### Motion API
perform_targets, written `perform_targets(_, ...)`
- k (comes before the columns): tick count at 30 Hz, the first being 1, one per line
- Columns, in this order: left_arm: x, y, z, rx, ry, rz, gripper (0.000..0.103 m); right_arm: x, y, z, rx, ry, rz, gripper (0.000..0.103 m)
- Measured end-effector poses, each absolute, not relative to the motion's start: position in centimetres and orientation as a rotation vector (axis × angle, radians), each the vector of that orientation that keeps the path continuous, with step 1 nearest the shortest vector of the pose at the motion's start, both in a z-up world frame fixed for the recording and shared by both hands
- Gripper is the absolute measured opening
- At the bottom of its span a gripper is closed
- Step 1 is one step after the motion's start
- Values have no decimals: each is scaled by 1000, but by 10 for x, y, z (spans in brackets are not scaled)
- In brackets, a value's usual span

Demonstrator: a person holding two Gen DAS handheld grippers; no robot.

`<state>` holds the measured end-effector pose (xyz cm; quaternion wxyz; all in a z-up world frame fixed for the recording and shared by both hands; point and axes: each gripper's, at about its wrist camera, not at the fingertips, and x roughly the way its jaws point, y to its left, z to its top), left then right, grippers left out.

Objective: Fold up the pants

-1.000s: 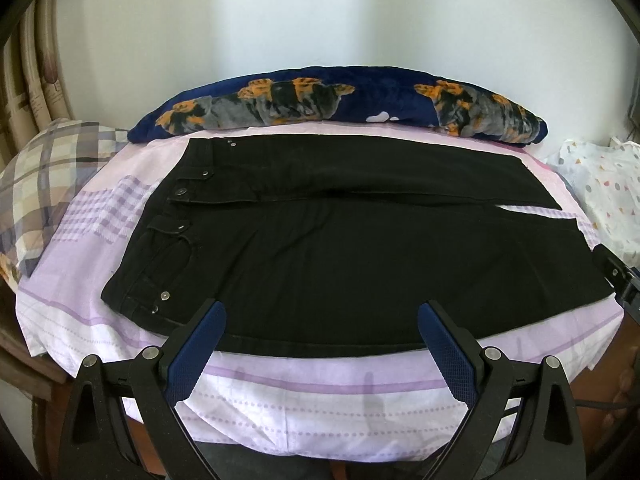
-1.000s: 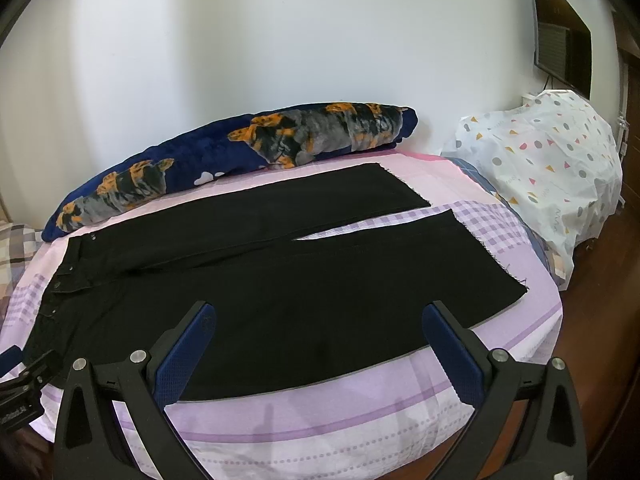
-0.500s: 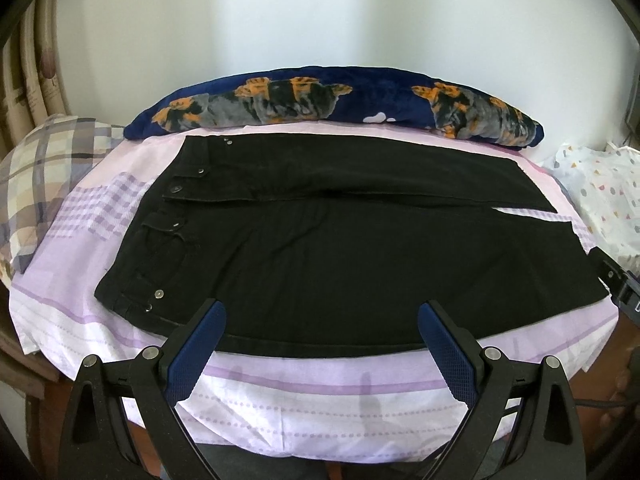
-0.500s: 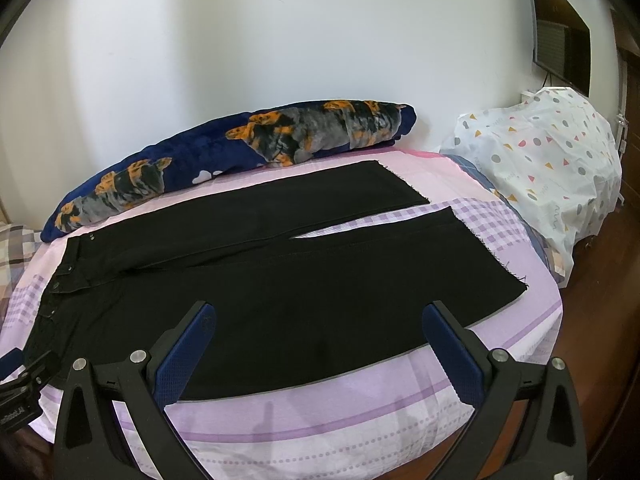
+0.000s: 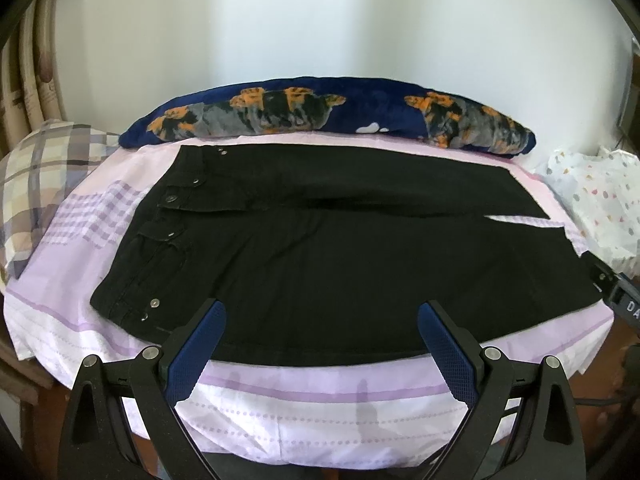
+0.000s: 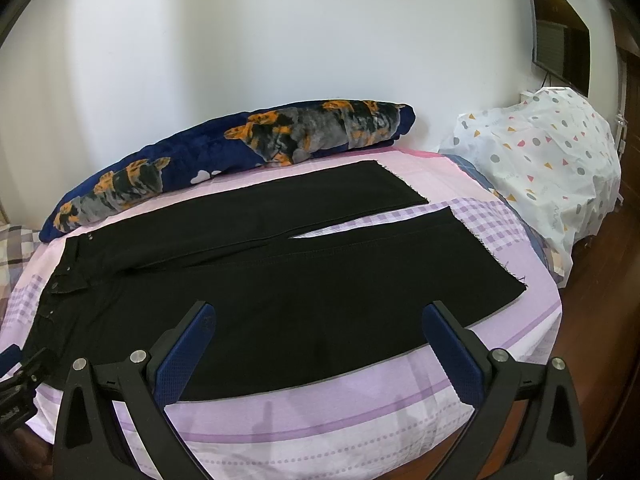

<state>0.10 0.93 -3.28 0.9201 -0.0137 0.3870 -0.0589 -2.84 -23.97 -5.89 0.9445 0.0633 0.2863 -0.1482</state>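
Black pants [image 5: 340,248] lie flat on the lilac bed sheet [image 5: 320,396], waistband to the left, legs to the right. They also show in the right wrist view [image 6: 280,280], with the frayed leg hems at the right. My left gripper [image 5: 322,320] is open and empty, above the pants' near edge toward the waist end. My right gripper [image 6: 320,322] is open and empty, above the near leg. Neither touches the cloth.
A long navy bolster with orange cat prints [image 5: 340,110] lies along the wall behind the pants. A plaid pillow [image 5: 36,176] is at the left. A white dotted cover [image 6: 552,160] stands at the bed's right end. The wooden floor [image 6: 592,328] shows beyond.
The left wrist view has shifted a little to the right along the bed. The right wrist view is almost unchanged. The pants have not moved.
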Motion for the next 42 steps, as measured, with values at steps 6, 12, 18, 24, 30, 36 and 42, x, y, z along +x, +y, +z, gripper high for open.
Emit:
perform_targets(6,4,14,-34,-43,807,-129,96,-30,-244,-63,120,580,-303,103)
perform_targets(12,7,16,-37,-36,821,-125,96,-31,-245,-65,125,586,-305,103)
perform_targets(18,16,17,-44,-24,862,-106,96,-26,-245,-63,133,613,-303,103)
perform_targets(24,35,28,-54,-54,920,-80,96,-16,-245,-66,140,651,-289,103)
perform_targets(30,70,59,-54,-85,927,-26,96,10,-243,-65,115,671,-217,103)
perform_targets(36,127,125,-44,-133,914,18,92,61,-234,-60,57,728,-106,103)
perform_targets(42,208,195,-40,-213,927,-23,73,114,-235,-57,141,761,-22,100)
